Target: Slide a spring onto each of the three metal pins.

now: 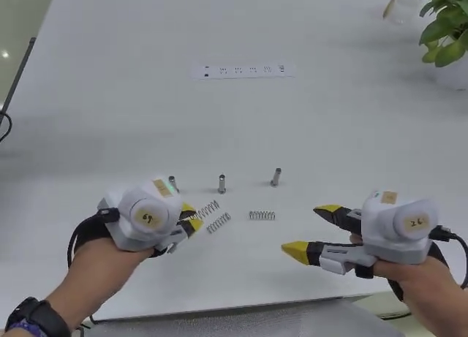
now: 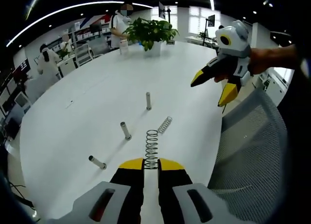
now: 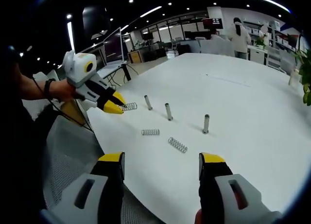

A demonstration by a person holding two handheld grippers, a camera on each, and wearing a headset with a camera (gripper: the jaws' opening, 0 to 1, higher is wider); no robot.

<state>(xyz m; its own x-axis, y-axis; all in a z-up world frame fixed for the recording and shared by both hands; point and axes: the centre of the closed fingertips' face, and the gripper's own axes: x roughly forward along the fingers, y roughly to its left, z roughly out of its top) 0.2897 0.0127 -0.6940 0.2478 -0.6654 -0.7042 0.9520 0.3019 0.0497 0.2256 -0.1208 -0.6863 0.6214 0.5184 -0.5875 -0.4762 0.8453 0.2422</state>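
Clenched on one end of a slim coiled steel-wire spring (image 2: 152,145) at the yellow-tipped left gripper (image 2: 151,164), coil jutting forward toward three short upright grey metal pins (image 2: 126,130), all bare on the white table (image 2: 87,102). Spread wide and empty at the right gripper (image 3: 163,161), near two more loose springs (image 3: 178,144) lying flat before the pins. Judged the first threading step: next calls for aligning the coil's free end over a pin top, then sliding it down.
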